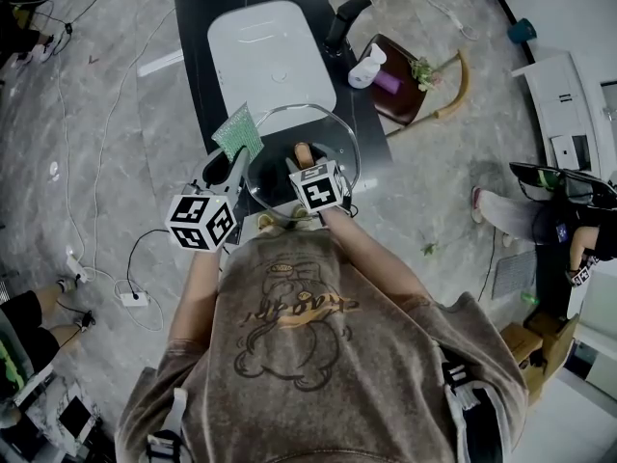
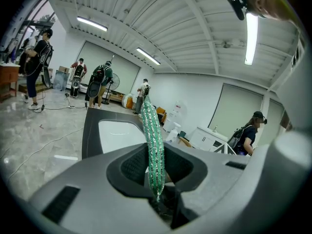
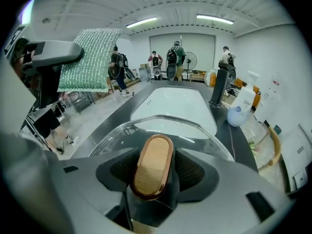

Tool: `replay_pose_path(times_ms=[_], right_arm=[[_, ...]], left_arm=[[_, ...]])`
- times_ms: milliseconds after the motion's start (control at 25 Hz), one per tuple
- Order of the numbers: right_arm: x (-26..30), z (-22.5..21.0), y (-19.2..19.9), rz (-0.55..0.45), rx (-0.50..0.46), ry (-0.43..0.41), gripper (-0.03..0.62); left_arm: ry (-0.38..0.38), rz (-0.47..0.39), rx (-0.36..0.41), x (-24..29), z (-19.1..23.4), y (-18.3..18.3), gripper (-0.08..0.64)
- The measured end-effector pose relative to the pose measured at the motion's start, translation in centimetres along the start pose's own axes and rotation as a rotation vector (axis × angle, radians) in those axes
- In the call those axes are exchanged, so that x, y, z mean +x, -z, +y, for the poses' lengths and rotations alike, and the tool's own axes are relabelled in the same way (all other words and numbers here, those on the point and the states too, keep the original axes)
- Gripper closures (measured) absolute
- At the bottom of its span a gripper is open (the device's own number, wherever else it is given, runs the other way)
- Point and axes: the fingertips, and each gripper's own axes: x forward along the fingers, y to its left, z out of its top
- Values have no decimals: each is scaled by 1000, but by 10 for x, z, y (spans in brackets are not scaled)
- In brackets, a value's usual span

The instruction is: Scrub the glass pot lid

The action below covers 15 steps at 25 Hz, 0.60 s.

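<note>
Your right gripper (image 3: 155, 179) clamps the oval wooden knob (image 3: 152, 157) of the round glass pot lid (image 3: 195, 130) over the dark counter's (image 1: 193, 27) near edge. Your left gripper (image 2: 156, 168) pinches a flat, green, glittery mesh scrubber (image 2: 153, 130).

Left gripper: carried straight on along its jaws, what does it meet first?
Likely the white sink in the dark counter, led by the green scrub pad clamped in the left gripper. The glass lid is off to its right; depth is unclear.
</note>
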Motion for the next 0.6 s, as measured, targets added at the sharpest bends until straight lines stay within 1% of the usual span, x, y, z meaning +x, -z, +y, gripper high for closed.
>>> replay_pose_path(times_ms=[160,280,480,600], right_arm=[[2,0,-2,-7,-15,3,362],[1,1,-2,9,-12,1,364],[-4,-4,0,0,11,15,395],[-6,-3,1,-6,1,0,408]], left_arm=[[-2,2,-5,0,3,2,476],[-1,2,-9,0,4,1,476],[0,0,-7,0,2,-1,476],[-5,2,-10,1,4,0,476]])
